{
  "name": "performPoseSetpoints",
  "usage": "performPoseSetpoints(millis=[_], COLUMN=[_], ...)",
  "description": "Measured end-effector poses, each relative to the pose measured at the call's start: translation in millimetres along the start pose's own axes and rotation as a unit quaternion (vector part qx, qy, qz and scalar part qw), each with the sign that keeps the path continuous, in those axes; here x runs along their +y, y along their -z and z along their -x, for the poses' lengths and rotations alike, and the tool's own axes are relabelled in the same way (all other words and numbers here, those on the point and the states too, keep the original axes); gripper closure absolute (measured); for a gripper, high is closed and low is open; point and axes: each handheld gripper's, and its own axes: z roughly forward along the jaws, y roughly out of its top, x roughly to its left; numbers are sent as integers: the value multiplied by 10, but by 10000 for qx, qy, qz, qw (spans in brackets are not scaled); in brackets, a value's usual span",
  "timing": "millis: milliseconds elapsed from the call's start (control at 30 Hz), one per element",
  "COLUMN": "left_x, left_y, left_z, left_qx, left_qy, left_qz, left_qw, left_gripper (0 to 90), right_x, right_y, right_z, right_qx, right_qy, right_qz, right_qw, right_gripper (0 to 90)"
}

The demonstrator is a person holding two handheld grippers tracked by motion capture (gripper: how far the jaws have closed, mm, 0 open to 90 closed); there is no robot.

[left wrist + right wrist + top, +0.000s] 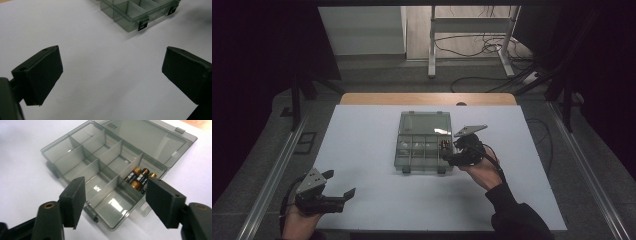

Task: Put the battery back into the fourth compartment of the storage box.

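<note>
Two grippers open, nothing held
Right gripper [448, 151] sits at the right edge of the clear organizer box [423, 145], jaws apart w/ nothing between them, pads clear of the box; batteries [139, 178] lie in a compartment just ahead of the tips, lid [147, 140] flat open behind. Left gripper [339, 183] rests near the front-left of the white table [362, 150], jaws spread wide, well apart from the box, touching nothing
</note>
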Motion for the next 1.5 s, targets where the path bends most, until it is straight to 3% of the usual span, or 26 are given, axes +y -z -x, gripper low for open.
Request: performPoseSetpoints(millis=[433, 933, 1500], left_x=[1, 3, 5], left_y=[1, 9, 9], left_z=[1, 0, 5], left_qx=[-9, -23, -25], left_qy=[-1, 12, -2], left_qz=[-3, 45, 41], left_qw=[10000, 10000, 10000], left_gripper=[37, 37, 37], right_x=[-110, -260, -518], right_y=[181, 396, 630], right_z=[-131, -222, -290], right_qx=[72, -113, -130], right_qy=[197, 371, 306], right_qz=[102, 296, 324], right_qw=[9997, 9988, 9989], right_gripper=[241, 166, 110])
